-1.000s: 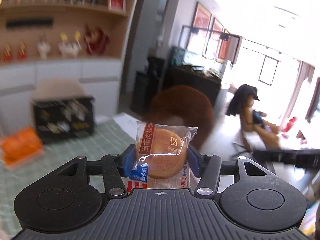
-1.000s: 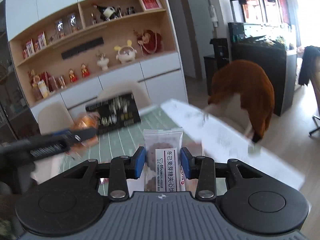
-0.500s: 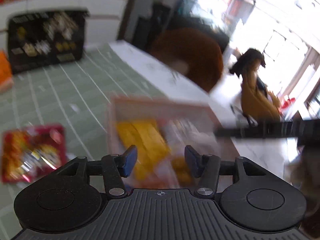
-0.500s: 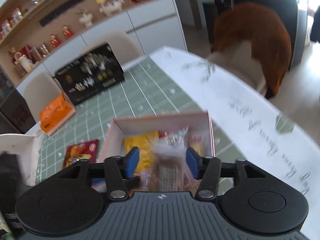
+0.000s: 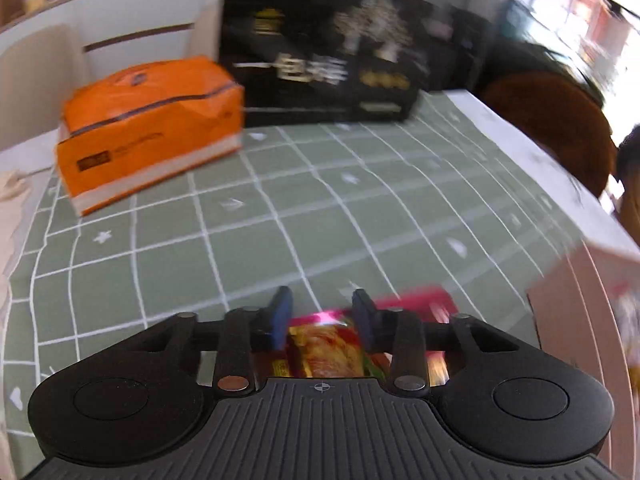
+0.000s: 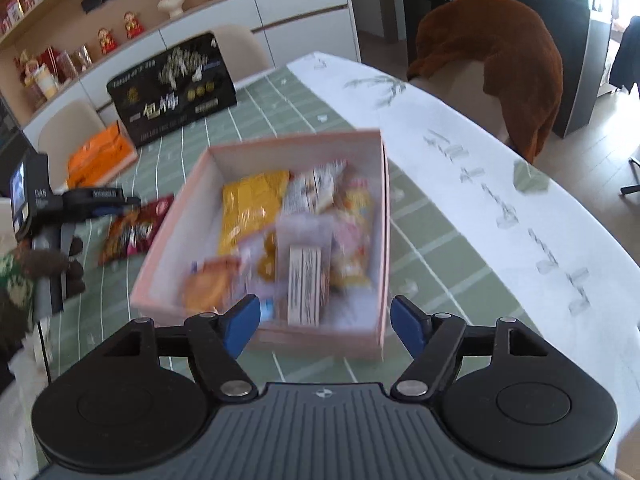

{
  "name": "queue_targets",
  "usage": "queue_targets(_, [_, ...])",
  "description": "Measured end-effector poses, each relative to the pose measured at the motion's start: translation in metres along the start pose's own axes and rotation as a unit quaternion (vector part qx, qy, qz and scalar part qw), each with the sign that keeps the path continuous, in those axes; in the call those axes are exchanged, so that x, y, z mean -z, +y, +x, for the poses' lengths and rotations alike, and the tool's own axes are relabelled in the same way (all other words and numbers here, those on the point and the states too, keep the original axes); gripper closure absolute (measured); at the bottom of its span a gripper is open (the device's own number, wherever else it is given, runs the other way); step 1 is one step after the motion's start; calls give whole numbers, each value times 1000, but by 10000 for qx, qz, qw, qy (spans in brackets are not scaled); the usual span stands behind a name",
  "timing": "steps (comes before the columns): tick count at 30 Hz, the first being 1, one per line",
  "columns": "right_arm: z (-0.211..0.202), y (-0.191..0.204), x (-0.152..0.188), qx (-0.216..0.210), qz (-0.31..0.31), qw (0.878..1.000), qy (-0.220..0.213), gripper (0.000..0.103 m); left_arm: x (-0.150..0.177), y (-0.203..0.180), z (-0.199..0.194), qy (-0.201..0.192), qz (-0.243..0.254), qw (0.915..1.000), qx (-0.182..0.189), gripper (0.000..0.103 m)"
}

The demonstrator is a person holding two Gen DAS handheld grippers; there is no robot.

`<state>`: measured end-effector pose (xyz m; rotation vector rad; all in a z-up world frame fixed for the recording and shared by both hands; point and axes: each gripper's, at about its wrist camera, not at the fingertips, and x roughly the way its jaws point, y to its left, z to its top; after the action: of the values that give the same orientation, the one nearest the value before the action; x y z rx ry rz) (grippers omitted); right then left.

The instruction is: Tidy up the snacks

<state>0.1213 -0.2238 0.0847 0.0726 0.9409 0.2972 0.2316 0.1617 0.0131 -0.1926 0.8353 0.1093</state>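
Left gripper [image 5: 322, 316] closing its jaws around a glossy red foil snack packet [image 5: 326, 350] lying flat on the green grid-patterned tablecloth [image 5: 320, 208], just beside the pink cardboard box [image 6: 376, 240]; contact unclear through blur. Packet judged light, crinkly, slippery; best pinched across one edge. Right gripper [image 6: 324, 322] opening, empty, above the filled box

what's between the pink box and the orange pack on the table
In the right wrist view, a red snack packet lies between the pink box and the orange pack, with the left gripper over it.
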Motion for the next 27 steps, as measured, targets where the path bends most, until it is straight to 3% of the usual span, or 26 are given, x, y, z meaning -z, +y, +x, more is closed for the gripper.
queue_targets(2, [-7, -1, 12, 69, 9, 10000, 22, 30, 13, -13, -4, 74, 380, 9991, 159, 83])
queue_targets(5, [-17, -2, 34, 192, 83, 9998, 21, 30, 40, -36, -21, 80, 1092, 9936, 282, 83])
queue_targets(8, [-22, 0, 57, 261, 166, 9994, 121, 30, 69, -47, -41, 2, 1406, 9895, 318, 84])
queue_targets(13, [-25, 7, 86, 229, 263, 9991, 261, 30, 102, -51, -73, 142, 1267, 9896, 669, 83])
queue_targets(16, [-23, 21, 86, 21, 286, 9993, 241, 30, 112, -40, -85, 353, 481, 9938, 933, 82])
queue_targets(18, [-22, 42, 74, -114, 58, 9999, 112, 30, 122, -31, -96, 518, -85, 9942, 941, 82])
queue_targets(22, [-14, 97, 14, -322, -610, 9975, -121, 30, 136, -31, -115, 742, -308, 9936, 791, 82])
queue_targets(24, [1, 130, -31, -486, -961, 9942, -21, 17, 138, -29, -119, 837, -438, 9927, 749, 82])
queue_targets(27, [45, 179, -90, -779, -1234, 9887, 347, 14, 140, -25, -125, 902, -485, 9929, 610, 82])
